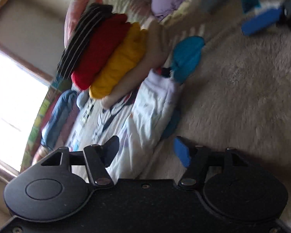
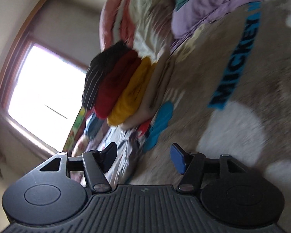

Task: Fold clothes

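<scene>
bed (image 2: 232, 136) w/ beige blanket | folded stack (image 1: 106, 58) | white garment (image 1: 145, 116)

A fuzzy beige blanket (image 2: 194, 89) with blue "MICKEY" lettering (image 2: 236, 62) and white patches covers the bed and serves as the landmark. Along its far edge lie a rumpled cream and pink floral quilt (image 2: 145, 19) and, beside that, a bunched lilac sheet (image 2: 209, 5). Beyond the blanket's edge, a bright window (image 2: 44, 89) in a brown wooden frame is set into a plain beige wall (image 2: 64, 25). Between the blanket and the window runs a colourful green and yellow printed strip (image 1: 38, 120), perhaps another cover; blur hides its detail. Both views are tilted sideways and motion-blurred.
</scene>
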A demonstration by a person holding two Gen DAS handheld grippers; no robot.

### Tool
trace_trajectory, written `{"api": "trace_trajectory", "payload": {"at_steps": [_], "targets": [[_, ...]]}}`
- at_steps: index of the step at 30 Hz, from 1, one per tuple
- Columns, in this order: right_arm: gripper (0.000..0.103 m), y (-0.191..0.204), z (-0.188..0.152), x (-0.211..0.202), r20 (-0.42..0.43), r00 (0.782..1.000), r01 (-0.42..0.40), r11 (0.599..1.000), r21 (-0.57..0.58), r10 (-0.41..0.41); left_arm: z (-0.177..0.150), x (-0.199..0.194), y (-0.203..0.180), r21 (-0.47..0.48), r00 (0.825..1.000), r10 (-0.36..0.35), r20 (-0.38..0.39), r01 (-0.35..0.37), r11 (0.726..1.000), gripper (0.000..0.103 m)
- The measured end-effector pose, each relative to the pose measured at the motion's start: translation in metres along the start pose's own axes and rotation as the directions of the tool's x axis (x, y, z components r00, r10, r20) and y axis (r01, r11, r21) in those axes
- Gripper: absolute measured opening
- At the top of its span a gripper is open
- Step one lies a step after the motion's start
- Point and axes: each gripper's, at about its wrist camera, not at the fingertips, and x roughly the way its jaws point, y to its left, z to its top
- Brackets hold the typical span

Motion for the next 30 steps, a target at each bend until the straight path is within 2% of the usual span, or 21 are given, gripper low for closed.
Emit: {"api": "trace_trajectory", "payload": {"at_steps": [3, 5, 7, 9, 10, 16, 18, 19, 20, 22, 23, 24, 25, 27, 30], "targets": [[0.062, -0.008, 0.002, 0.000, 0.028, 1.000, -0.010, 0.999, 0.053, 0.008, 0.014, 0.010, -0.016, 0.073, 1.000, 0.016, 0.003, -0.016, 0.997, 0.050], [0.062, -0.013, 0.003, 0.000, 0.048, 0.999, -0.017, 0.996, 0.087, 0.013, 0.020, 0.015, -0.022, 0.104, 1.000, 0.024, 0.001, -0.024, 0.994, 0.036], [0.061, -0.018, 0.004, 0.000, 0.067, 0.998, -0.025, 0.992, 0.122, 0.017, 0.026, 0.019, -0.027, 0.134, 0.999, 0.033, -0.001, -0.033, 0.990, 0.029], [0.061, -0.023, 0.005, 0.000, 0.086, 0.996, -0.033, 0.987, 0.156, 0.020, 0.032, 0.024, -0.033, 0.165, 0.999, 0.042, -0.003, -0.040, 0.986, 0.012], [0.061, -0.025, 0.005, 0.000, 0.096, 0.995, -0.038, 0.984, 0.173, 0.021, 0.035, 0.026, -0.036, 0.180, 0.999, 0.046, -0.004, -0.044, 0.983, 0.008], [0.060, -0.034, 0.008, 0.003, 0.113, 0.993, -0.043, 0.977, 0.207, 0.020, 0.047, 0.035, -0.048, 0.261, 0.997, 0.071, -0.003, -0.068, 0.963, 0.007], [0.060, -0.033, 0.008, 0.005, 0.110, 0.994, -0.043, 0.978, 0.204, 0.020, 0.050, 0.036, -0.050, 0.278, 0.995, 0.098, 0.000, -0.095, 0.956, 0.018], [0.060, -0.033, 0.008, 0.005, 0.109, 0.994, -0.043, 0.978, 0.204, 0.021, 0.051, 0.036, -0.051, 0.287, 0.992, 0.122, 0.010, -0.120, 0.950, 0.029], [0.060, -0.033, 0.008, 0.006, 0.109, 0.994, -0.042, 0.978, 0.202, 0.020, 0.053, 0.037, -0.051, 0.291, 0.991, 0.132, 0.008, -0.129, 0.948, 0.032], [0.060, -0.032, 0.007, 0.004, 0.106, 0.994, -0.040, 0.980, 0.196, 0.019, 0.058, 0.041, -0.050, 0.294, 0.992, 0.127, -0.012, -0.118, 0.949, 0.029], [0.060, -0.032, 0.007, 0.003, 0.105, 0.994, -0.039, 0.980, 0.193, 0.019, 0.059, 0.042, -0.048, 0.278, 0.994, 0.111, -0.024, -0.100, 0.955, 0.018], [0.060, -0.032, 0.006, 0.002, 0.105, 0.994, -0.040, 0.981, 0.192, 0.020, 0.060, 0.043, -0.047, 0.257, 0.995, 0.095, -0.034, -0.083, 0.963, 0.012], [0.060, -0.032, 0.006, 0.001, 0.107, 0.994, -0.040, 0.980, 0.192, 0.020, 0.061, 0.045, -0.045, 0.236, 0.996, 0.079, -0.043, -0.066, 0.969, 0.011], [0.060, -0.032, 0.005, 0.002, 0.109, 0.994, -0.042, 0.981, 0.192, 0.022, 0.060, 0.040, -0.040, 0.187, 0.996, 0.086, -0.031, -0.079, 0.979, 0.011], [0.060, -0.032, 0.004, 0.001, 0.112, 0.993, -0.045, 0.981, 0.188, 0.024, 0.060, 0.028, -0.020, 0.053, 0.995, 0.095, -0.024, -0.093, 0.994, 0.011]]}}
